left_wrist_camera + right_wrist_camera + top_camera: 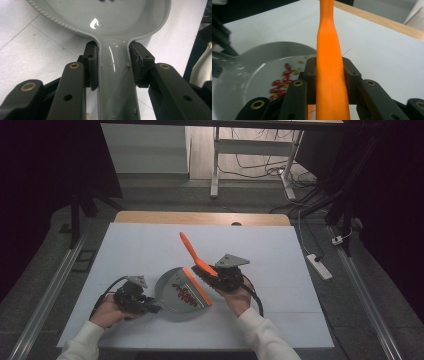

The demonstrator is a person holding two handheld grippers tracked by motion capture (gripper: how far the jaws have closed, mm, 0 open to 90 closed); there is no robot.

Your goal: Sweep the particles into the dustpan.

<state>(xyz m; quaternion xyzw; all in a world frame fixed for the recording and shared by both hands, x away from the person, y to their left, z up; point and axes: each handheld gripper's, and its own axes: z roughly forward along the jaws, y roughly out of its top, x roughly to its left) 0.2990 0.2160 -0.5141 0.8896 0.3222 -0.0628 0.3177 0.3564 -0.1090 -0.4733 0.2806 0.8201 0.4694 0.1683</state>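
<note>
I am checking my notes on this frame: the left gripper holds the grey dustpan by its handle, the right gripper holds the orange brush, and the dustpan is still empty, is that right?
Not quite: the dustpan is not empty. Small red pieces already lie in it, as the right gripper view shows. The rest stands: the left gripper is shut on the dustpan's handle, and the right gripper is shut on the orange brush.

White-covered table [150,250], grey dustpan [172,287] resting on it

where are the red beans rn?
The red beans lie inside the grey dustpan, near its orange lip, at the middle of the high view between the two grippers. The right gripper view shows them at lower left, beside the orange brush.
</note>
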